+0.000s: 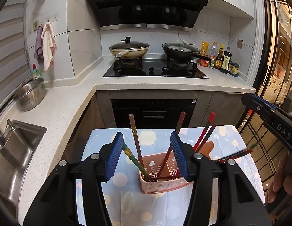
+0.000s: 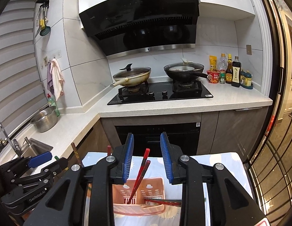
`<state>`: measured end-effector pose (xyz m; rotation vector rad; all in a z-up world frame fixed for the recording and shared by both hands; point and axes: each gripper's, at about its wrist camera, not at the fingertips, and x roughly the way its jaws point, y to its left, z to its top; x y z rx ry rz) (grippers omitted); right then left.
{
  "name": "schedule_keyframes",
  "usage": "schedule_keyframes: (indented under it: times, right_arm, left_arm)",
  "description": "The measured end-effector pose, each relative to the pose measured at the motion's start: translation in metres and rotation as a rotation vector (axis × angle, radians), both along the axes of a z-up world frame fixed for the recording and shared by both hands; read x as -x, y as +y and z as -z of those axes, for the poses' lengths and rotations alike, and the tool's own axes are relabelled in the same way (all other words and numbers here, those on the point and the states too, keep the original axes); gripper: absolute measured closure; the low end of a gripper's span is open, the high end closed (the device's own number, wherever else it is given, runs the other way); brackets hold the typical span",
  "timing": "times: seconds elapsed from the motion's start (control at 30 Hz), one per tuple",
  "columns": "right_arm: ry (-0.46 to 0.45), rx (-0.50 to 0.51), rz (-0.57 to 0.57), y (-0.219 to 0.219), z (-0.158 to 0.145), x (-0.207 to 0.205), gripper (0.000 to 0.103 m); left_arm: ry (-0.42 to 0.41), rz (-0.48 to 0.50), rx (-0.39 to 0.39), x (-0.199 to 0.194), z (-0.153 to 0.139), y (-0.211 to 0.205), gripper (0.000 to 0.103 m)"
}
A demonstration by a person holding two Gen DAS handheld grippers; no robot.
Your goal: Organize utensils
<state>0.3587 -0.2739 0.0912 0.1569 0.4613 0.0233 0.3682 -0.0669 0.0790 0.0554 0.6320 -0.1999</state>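
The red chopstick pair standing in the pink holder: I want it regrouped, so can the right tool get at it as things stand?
Probably yes. The right tool is open, and the red chopstick pair rises between its fingers, above the pink holder, with nothing in between.

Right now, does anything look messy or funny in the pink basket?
Yes. In the pink basket, one pair of red chopsticks lies tipped sideways over the right rim instead of standing up like the others. Both tongs hover open.
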Motion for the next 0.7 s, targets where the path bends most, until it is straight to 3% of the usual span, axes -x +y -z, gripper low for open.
schedule_keyframes:
  times: [0.3, 0.7]
  right_arm:
    - [0.002, -0.024, -0.007, -0.002, 0.003, 0.020, 0.066]
    - [0.042, -0.018, -0.026, 0.005, 0.026, 0.083, 0.061]
  left_arm:
    - [-0.005, -0.003, -0.005, 0.014, -0.002, 0.002, 0.048]
    - [0.010, -0.017, 0.004, 0.058, 0.008, 0.008, 0.046]
